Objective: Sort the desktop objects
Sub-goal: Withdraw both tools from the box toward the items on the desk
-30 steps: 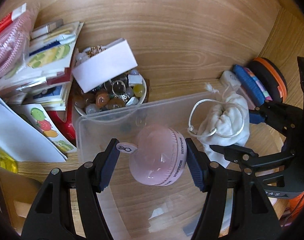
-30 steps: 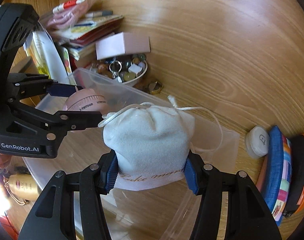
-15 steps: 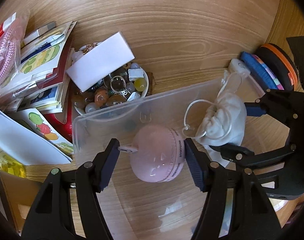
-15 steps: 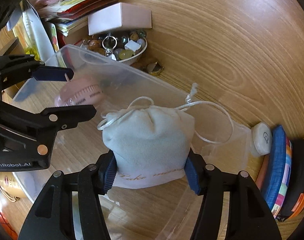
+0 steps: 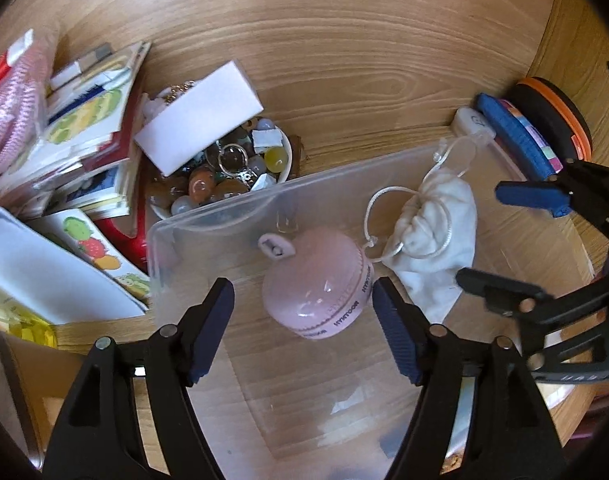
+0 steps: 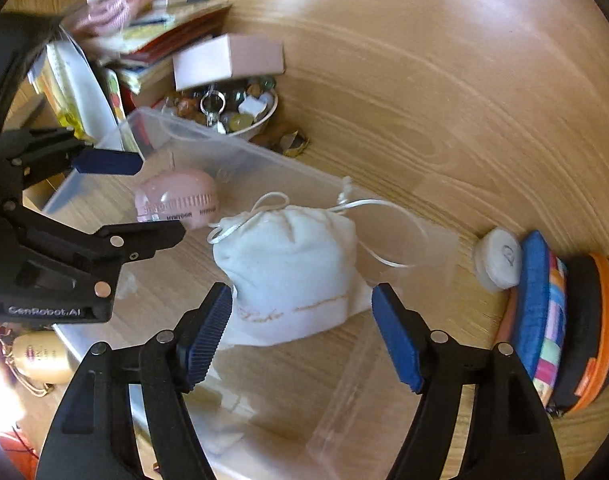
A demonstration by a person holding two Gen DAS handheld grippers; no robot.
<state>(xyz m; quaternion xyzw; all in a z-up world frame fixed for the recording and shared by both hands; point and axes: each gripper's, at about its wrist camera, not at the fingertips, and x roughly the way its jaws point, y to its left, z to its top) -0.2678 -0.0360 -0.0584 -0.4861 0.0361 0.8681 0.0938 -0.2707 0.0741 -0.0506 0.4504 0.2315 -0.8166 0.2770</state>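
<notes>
Two pairs of tongs hang over a clear plastic bin (image 5: 208, 232) on my wooden bench (image 5: 344, 60), and both are opening. My left tongs (image 5: 302, 320) stand apart around a pink dome-shaped gadget (image 5: 320, 284) that sits on the bin floor; their pads are clear of its sides. My right tongs (image 6: 302, 328) are also spread, with a white drawstring pouch (image 6: 292, 272) between them, slumped on the bin floor just beside the gadget, its pads no longer pressing the cloth. I judge both things delivered into the bin. The pouch looks soft and light, likely to sag and fold, so I would pinch its bunched neck or full middle, minding the loose cord (image 6: 380, 232) that could snag. The gadget looks like hard, smooth plastic, rounded and apt to slip or roll, so I would clamp across its ribbed band. Behind the bin stands a bowl of beads and stones (image 5: 232, 180) with a white box (image 5: 200, 120) on top, and a stack of booklets (image 5: 84, 132) lies to its left.
</notes>
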